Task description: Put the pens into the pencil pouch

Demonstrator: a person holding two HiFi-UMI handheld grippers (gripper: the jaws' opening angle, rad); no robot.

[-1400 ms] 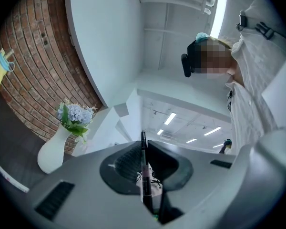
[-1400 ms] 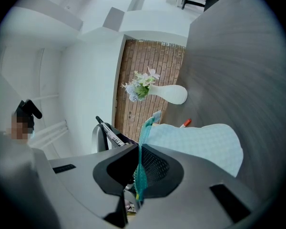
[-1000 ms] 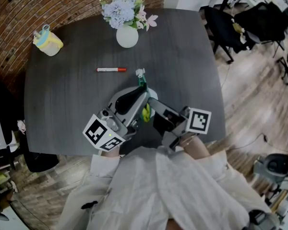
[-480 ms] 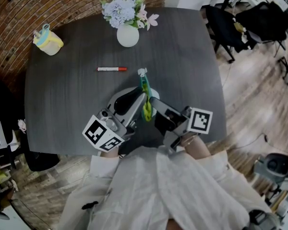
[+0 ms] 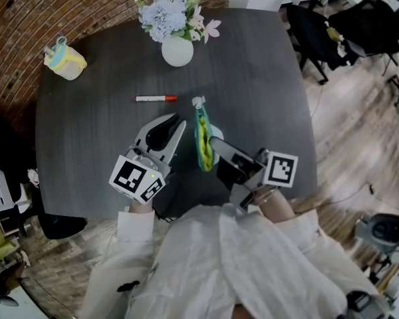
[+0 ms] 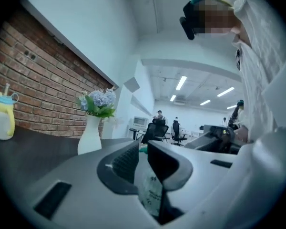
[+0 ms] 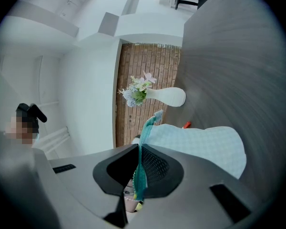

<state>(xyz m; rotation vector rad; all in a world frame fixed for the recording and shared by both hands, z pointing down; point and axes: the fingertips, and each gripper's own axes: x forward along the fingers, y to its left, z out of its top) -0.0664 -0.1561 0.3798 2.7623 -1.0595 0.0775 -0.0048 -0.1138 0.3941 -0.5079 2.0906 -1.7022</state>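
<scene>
Seen from above, the white marker pen with a red cap point(image 5: 151, 98) lies on the dark grey table point(image 5: 93, 131), well apart from the pale green fabric pencil pouch point(image 5: 203, 145). The right gripper view catches only its red end. The right gripper point(image 7: 140, 168) is clamped on the pouch's teal zip edge. The left gripper point(image 6: 143, 149) has its jaws barely apart, pinching nothing.

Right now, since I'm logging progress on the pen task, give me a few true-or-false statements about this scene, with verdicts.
1. The right gripper is shut on the pencil pouch. True.
2. The red-and-white pen is inside the pouch. False: it lies on the table, apart from the pouch.
3. The left gripper touches the pouch. False: it stands clear beside it.
4. A white vase of flowers stands at the table's far edge. True.
5. The yellow cup stands right beside the pen. False: it is at the far left corner.
</scene>
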